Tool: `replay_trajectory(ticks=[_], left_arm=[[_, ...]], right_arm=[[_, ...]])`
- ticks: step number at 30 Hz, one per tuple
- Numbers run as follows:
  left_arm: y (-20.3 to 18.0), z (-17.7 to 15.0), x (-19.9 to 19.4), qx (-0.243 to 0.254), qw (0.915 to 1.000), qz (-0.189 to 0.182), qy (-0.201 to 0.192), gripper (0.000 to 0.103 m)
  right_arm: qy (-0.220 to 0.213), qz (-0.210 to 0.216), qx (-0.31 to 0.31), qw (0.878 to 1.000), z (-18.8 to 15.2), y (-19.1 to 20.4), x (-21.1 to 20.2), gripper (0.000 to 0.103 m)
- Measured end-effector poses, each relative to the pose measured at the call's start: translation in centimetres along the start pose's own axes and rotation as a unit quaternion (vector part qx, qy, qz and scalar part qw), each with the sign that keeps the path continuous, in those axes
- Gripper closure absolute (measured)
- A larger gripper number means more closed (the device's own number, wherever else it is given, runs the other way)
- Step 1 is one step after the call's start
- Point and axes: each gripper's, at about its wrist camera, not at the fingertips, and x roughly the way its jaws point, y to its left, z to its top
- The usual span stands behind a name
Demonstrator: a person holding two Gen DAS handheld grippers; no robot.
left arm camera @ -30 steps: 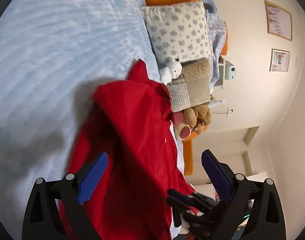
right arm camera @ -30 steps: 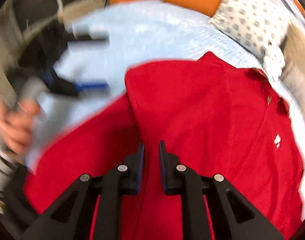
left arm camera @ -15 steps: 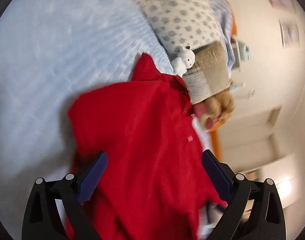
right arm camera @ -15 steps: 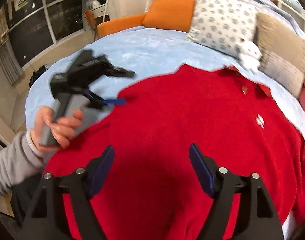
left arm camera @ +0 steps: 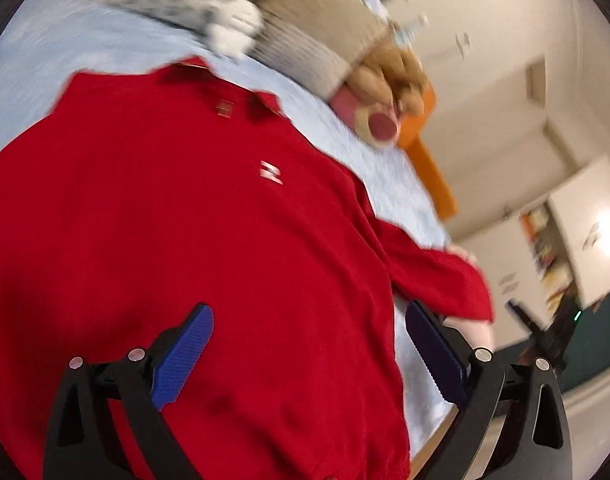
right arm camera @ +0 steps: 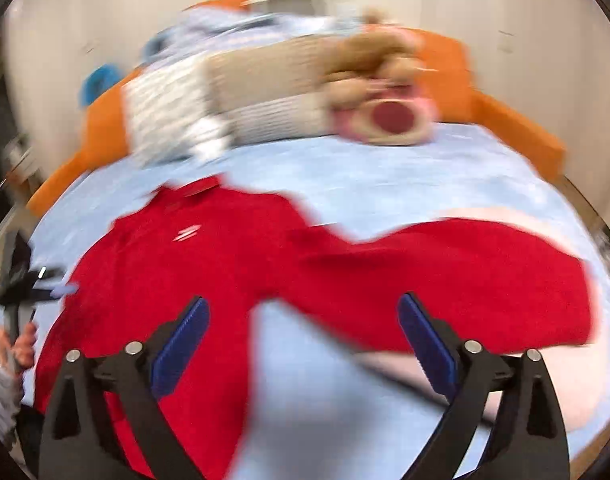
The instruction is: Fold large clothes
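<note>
The right gripper [right arm camera: 303, 328] has just been opening; its blue-padded jaws now stand wide apart with nothing clamped, above light blue bedcover and the spread sleeve of the red polo shirt [right arm camera: 209, 256]. The left gripper [left arm camera: 307, 338] is likewise released, jaws spread over the shirt's body without pressing it. The shirt lies front-up on the round bed with light blue quilted cover [right arm camera: 405, 168], collar towards the pillows. Beyond it sit a brown teddy bear [left arm camera: 389, 76], a small white plush toy [left arm camera: 235, 28] and the orange padded headboard [right arm camera: 505, 116]. Both views are motion-blurred.
</note>
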Motion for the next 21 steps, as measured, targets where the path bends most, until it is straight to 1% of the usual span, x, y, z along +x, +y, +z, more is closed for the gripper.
replay_trajectory(ticks=[1,3,5,6,8,10,11,12,14,15,16,17,18,19,21], left_arm=[[-1.4,0.3,1.1,0.014,0.9998,0.011,0.010,0.005],[-4.5,1.4,3.7,0.048,0.9978,0.031,0.033,0.005],[-6.6,2.4,6.4,0.069,0.9947,0.059,0.048,0.005],[-7.2,2.4,7.0,0.071,0.9937,0.066,0.056,0.005],[-7.5,2.9,9.0,0.062,0.9923,0.078,0.074,0.005],[-6.9,3.1,10.8,0.042,0.9927,0.070,0.089,0.005],[-6.4,2.9,11.3,0.035,0.9926,0.071,0.091,0.005],[-5.8,2.7,12.1,0.024,0.9924,0.071,0.098,0.005],[-4.9,1.9,13.1,0.011,0.9913,0.070,0.111,0.005],[-4.2,1.5,13.7,0.003,0.9904,0.073,0.117,0.005],[-3.8,1.3,14.2,0.000,0.9898,0.075,0.121,0.005],[-3.3,1.0,14.6,-0.004,0.9889,0.079,0.126,0.005],[-3.0,0.9,14.9,-0.005,0.9886,0.081,0.126,0.005],[-2.7,0.8,14.9,-0.005,0.9886,0.081,0.127,0.005],[-2.6,1.0,14.9,-0.001,0.9885,0.082,0.127,0.005]], right_arm=[[-0.001,-0.023,0.021,0.999,0.4,-3.4,-0.4,0.006],[0.004,-0.055,0.052,0.997,0.9,-8.6,-0.7,0.006],[0.011,-0.075,0.078,0.994,1.0,-12.8,-0.4,0.006],[0.012,-0.086,0.094,0.992,0.8,-14.8,-0.4,0.006],[0.017,-0.103,0.119,0.987,0.7,-17.6,0.3,0.006],[0.023,-0.099,0.146,0.984,0.5,-19.9,1.0,0.006],[0.033,-0.086,0.161,0.983,0.3,-21.0,1.7,0.006],[0.051,-0.070,0.179,0.980,0.0,-21.9,2.8,0.006],[0.078,-0.057,0.197,0.976,0.0,-22.7,4.5,0.010],[0.088,-0.051,0.201,0.974,0.0,-23.1,5.2,0.020],[0.089,-0.033,0.206,0.974,-0.1,-23.1,5.6,0.038],[0.083,-0.016,0.211,0.974,-0.1,-22.9,5.5,0.047],[0.078,-0.015,0.211,0.974,0.1,-22.7,5.3,0.056],[0.065,-0.015,0.206,0.976,0.3,-22.4,4.7,0.069],[0.044,0.006,0.202,0.978,0.7,-21.6,3.2,0.077]])
